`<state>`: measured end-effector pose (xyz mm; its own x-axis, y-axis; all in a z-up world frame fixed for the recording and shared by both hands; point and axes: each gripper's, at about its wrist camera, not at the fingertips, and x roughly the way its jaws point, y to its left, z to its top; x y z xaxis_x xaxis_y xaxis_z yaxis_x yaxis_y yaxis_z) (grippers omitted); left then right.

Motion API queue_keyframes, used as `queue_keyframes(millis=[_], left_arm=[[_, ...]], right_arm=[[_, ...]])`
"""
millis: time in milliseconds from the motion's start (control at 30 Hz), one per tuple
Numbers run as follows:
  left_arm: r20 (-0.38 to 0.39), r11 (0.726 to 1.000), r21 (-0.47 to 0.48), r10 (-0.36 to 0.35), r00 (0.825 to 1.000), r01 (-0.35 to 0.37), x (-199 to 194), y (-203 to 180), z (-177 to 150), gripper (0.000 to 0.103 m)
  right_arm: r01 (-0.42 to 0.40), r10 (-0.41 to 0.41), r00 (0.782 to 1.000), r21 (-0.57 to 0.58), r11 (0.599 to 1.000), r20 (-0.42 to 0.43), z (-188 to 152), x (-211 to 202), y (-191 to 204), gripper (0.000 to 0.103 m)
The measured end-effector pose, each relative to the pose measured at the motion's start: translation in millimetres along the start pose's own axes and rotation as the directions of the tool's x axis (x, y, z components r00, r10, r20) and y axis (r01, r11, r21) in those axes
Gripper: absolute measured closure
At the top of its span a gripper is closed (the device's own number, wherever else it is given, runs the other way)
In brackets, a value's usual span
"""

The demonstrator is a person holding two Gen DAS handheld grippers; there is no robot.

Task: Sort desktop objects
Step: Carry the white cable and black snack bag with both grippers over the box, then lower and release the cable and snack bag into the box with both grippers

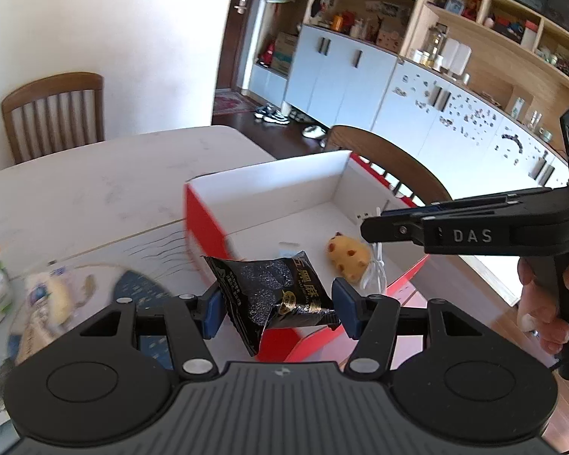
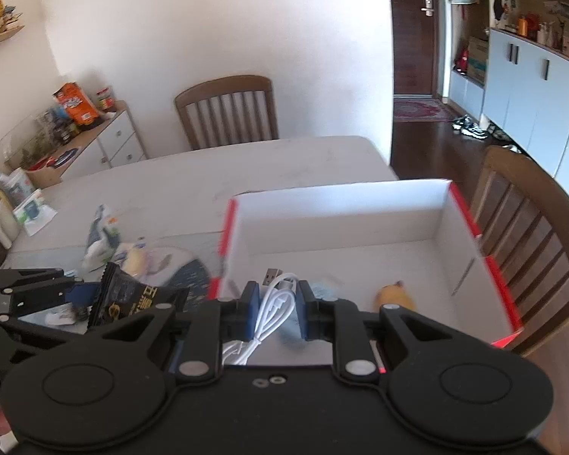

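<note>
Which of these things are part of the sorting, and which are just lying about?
In the job: black packet in left claw; white cable in right claw; red box; yellow toy inside it.

Lying about: chairs; cabinets; shoes.

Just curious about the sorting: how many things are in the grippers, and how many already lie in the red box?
Held in grippers: 2, black snack packet, white cable
Lying in the red box: 1 clearly, yellow toy
Total: 3
</note>
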<state>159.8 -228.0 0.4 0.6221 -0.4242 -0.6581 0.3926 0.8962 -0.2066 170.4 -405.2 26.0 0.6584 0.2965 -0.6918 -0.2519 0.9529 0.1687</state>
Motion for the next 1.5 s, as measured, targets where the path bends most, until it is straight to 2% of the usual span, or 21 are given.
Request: queue_keyframes(millis=[167,500,567,800,967,1500], left_arm=[[-0.031,1.000,0.021,-0.015,0.999,0.015,24.7,-18.6,12.2,0.045],[-0.127,0.998,0.058,-0.023,0.992,0.030,76.5,-41.9,32.8,0.045],[-0.174,0.996,0.064,-0.044,0.984,0.056,90.3,-45.0,37.4,0.045],[-0.255,0.995,0.069,-0.057,0.965,0.077,133.4,-53.8,51.7,0.045],[-0.327,0.994,0.058,-0.068,0.943,0.091,160.9,-58.5,57.7,0.045],[-0.436,0.993,0.083,-0.041,0.899,0.085,199.5,-61.3,41.9,0.045]], right_arm=[[0.036,-0.035,0.999,-0.006,0.999,0.024,7.6,2.8,-27.9,0.084],[0.088,-0.088,0.996,-0.013,0.996,0.006,18.6,23.4,-69.8,0.084],[0.096,-0.096,0.995,-0.023,0.995,0.004,21.5,30.0,-74.0,0.084],[0.106,-0.107,0.994,-0.032,0.994,-0.023,32.8,59.6,-92.8,0.084],[0.114,-0.116,0.991,-0.037,0.993,-0.062,36.8,82.6,-99.4,0.084],[0.132,-0.132,0.974,-0.012,0.991,-0.184,37.7,145.5,-111.2,0.084]])
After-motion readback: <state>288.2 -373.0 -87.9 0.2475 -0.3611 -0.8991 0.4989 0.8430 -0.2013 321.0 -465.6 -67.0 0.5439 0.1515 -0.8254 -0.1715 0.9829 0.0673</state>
